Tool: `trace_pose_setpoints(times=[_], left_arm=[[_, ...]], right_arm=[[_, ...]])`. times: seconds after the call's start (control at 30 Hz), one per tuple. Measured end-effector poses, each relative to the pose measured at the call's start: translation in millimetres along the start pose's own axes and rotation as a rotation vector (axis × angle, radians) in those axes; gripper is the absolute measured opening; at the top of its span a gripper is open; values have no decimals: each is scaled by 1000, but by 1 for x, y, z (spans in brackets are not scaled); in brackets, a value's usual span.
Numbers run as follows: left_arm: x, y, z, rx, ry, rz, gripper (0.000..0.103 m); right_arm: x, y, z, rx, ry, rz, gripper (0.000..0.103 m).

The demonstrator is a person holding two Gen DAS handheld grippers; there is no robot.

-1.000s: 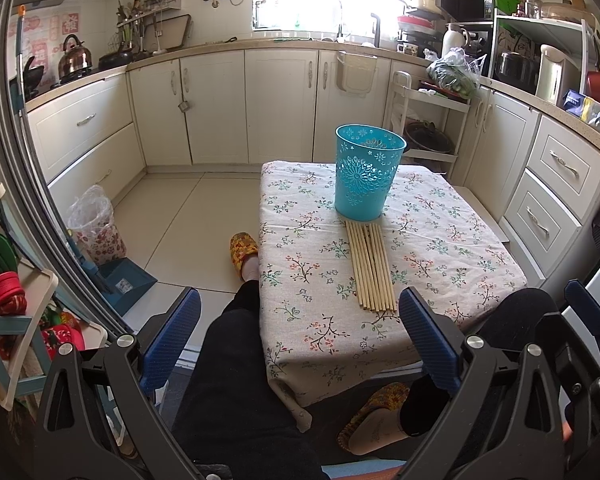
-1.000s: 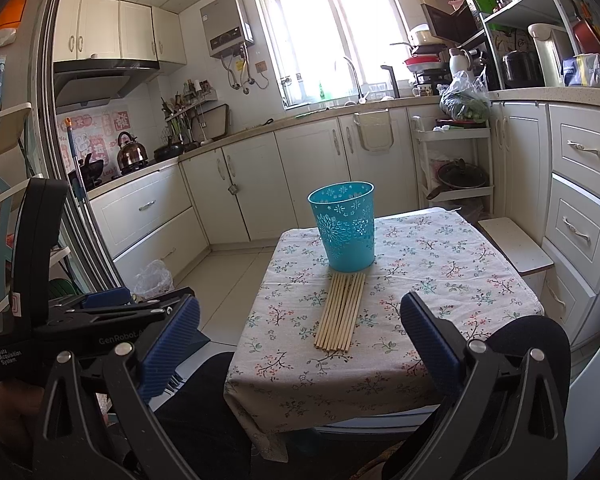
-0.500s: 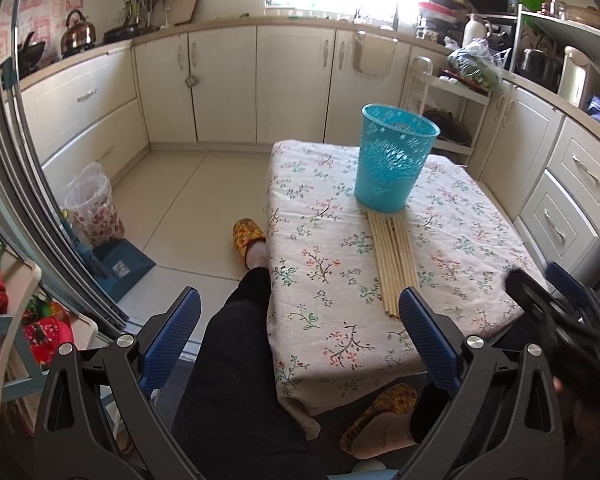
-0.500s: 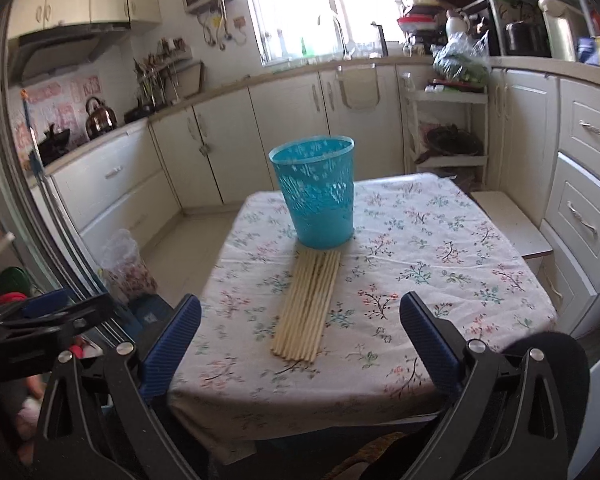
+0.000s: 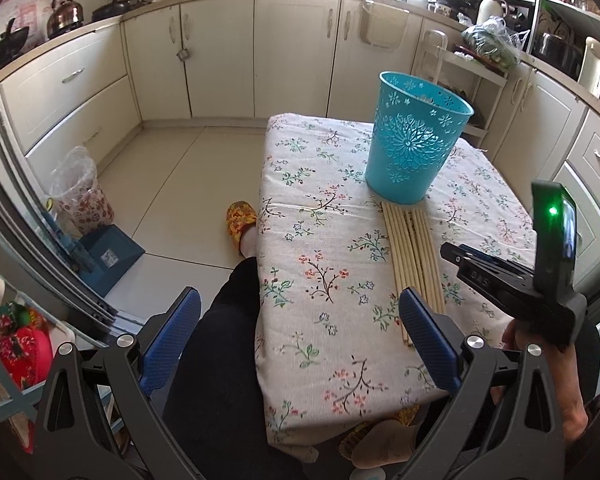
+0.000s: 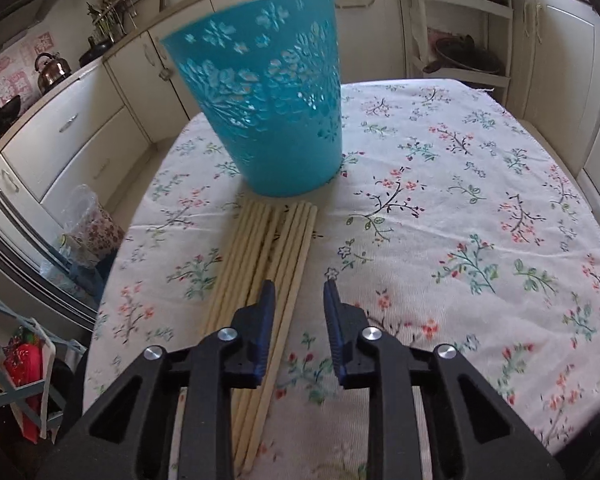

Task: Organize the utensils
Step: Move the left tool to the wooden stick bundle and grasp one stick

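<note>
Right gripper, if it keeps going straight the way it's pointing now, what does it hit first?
Probably the chopsticks: the right gripper hangs low over the tablecloth, jaws partly open, astride the row's right edge. Just clearing them, it would meet the blue basket standing at their far ends. Height is unclear.

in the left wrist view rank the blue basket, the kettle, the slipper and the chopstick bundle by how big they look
1. Basket
2. Chopstick bundle; longer but thinner, so nearly level with the basket
3. Kettle and slipper; look alike, and the kettle is far away
</note>
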State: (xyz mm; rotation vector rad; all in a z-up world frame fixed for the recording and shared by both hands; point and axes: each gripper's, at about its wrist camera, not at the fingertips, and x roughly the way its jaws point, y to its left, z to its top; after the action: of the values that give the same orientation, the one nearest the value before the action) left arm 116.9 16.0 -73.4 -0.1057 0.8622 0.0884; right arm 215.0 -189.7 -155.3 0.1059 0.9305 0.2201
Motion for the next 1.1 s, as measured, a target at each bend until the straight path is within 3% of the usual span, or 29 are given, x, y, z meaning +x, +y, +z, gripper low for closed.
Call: trace_pose_setpoints(times=[0.27,0.33,0.57,0.67,0.87,1.1], left_arm=[[38,-8,12,-2,49,4,95],[48,-11,15,7,66,-7,95],[108,-46,33,71,132,-49,95],[135,-58,40,71,172,-64,95],[174,-75,48,104,205,-18,94],[194,-84,51,125,222,34,91]], right_arm=[[20,4,8,-85,16,-14,20],[23,4,11,-123,26,-26,13],[26,-3,24,-222,96,15,8],[24,-14,25,-193,108,58,8],[23,-27,20,-127,85,109,9],[25,-24,22,-107,83,132,9]])
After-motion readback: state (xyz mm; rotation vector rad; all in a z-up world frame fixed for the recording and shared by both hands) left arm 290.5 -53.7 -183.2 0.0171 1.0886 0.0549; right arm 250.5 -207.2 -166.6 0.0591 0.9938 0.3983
